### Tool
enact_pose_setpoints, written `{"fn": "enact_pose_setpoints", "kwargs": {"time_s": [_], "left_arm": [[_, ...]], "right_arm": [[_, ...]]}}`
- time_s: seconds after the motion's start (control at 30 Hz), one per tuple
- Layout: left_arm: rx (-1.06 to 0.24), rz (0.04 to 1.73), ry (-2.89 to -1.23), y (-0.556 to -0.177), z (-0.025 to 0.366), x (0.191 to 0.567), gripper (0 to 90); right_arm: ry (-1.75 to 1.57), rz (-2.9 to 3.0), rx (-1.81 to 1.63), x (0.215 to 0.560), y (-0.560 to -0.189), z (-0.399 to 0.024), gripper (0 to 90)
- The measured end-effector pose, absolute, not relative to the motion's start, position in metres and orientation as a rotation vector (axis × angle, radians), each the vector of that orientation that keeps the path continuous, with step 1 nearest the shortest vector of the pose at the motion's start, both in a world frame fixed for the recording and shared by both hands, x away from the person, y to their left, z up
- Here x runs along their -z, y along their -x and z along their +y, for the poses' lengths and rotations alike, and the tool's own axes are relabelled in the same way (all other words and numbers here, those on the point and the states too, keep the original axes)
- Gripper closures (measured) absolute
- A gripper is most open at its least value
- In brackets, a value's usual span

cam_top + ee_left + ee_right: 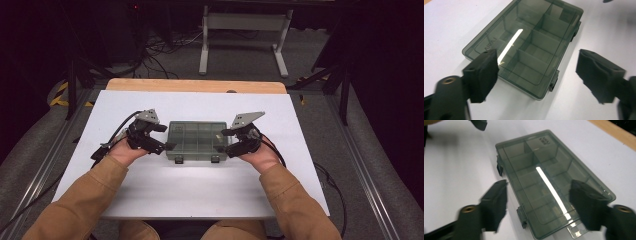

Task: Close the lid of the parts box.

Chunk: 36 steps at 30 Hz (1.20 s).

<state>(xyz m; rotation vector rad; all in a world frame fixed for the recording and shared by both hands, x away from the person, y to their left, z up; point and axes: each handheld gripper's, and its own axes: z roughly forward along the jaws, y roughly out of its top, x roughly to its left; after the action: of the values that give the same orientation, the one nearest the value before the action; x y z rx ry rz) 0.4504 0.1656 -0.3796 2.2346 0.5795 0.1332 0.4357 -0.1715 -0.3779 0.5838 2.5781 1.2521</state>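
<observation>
- Your left gripper (167,137) has its jaws spread wide with nothing clamped; in the left gripper view (537,72) the near short end of the organiser box (526,45) sits in the gap without either pad pressing on it.
- Your right gripper (220,141) is likewise wide open and holds nothing; in the right gripper view (537,202) the box (549,185) runs away from between its jaws.
- The smoky, see-through box (196,141) lies flat and closed on the white table (200,190), directly between your two grippers, one at each short end.
- Nothing stands between either gripper and the box.
- Beyond the box, past the table's wooden far edge (195,85), a white metal frame (245,30) and loose cables (155,50) are on the floor, seen in the high view.
- The gripper views show what the high view blurs: the inner dividers, two dark latches (499,167) on one long side, and a clear hanging tab (576,231) by your right gripper.
</observation>
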Motion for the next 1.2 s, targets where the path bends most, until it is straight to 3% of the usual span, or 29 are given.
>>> {"fn": "enact_pose_setpoints", "kwargs": {"time_s": [0.2,0.4,0.83,1.2], "left_arm": [[-0.159,0.595,-2.195,-0.447,0.172,0.376,2.0],[-0.199,0.6,-2.147,-0.443,0.182,0.371,0.0],[-0.224,0.599,-1.989,-0.428,0.219,0.371,0.3],[-0.334,0.589,-1.871,-0.407,0.243,0.381,1.1]], "right_arm": [[-0.583,2.532,-1.293,0.374,-0.432,-0.173,11.1],[-0.571,2.488,-1.322,0.368,-0.426,-0.176,4.3],[-0.559,2.415,-1.39,0.36,-0.414,-0.189,1.5],[-0.571,2.326,-1.437,0.366,-0.4,-0.208,1.5]]}}
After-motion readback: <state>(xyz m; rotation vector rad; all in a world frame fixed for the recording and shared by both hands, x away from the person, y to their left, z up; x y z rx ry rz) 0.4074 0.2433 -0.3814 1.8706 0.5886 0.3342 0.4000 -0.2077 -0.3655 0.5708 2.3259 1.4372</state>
